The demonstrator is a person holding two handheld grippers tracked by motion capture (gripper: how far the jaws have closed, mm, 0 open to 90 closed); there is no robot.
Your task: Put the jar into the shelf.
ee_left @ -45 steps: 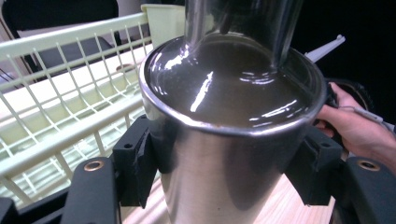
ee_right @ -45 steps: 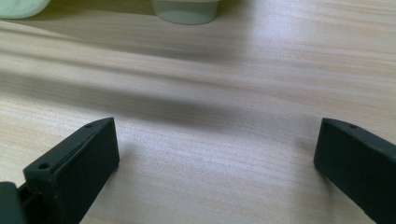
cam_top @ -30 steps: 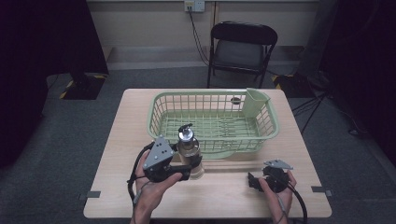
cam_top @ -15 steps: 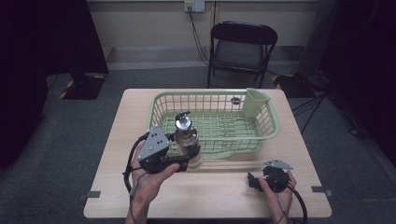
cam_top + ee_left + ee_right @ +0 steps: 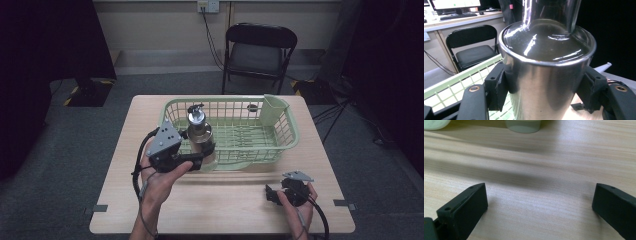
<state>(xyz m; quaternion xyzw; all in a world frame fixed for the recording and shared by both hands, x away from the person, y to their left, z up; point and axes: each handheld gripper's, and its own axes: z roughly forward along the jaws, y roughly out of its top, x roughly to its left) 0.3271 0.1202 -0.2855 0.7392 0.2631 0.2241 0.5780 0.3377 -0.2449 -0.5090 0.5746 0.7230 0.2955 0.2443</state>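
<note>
One steel bottle (image 5: 200,134), one green dish basket (image 5: 285,135) at twelve o'clock, one wooden table (image 5: 225,205), one folding chair (image 5: 260,50) beyond, and two handheld grippers: left gripper (image 5: 200,159), right gripper (image 5: 272,192).

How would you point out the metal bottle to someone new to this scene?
Find the green basket on the table. At its front left corner, the left tool grips the bottle. It is the one shiny steel thing, with a narrow neck and dark cap.

Your steel bottle (image 5: 200,137) is shiny, with a wide round body, a narrow neck and a dark cap. It stands upright, clamped at mid-body by the left gripper (image 5: 544,87), over the front left corner of the green basket (image 5: 285,117).
</note>
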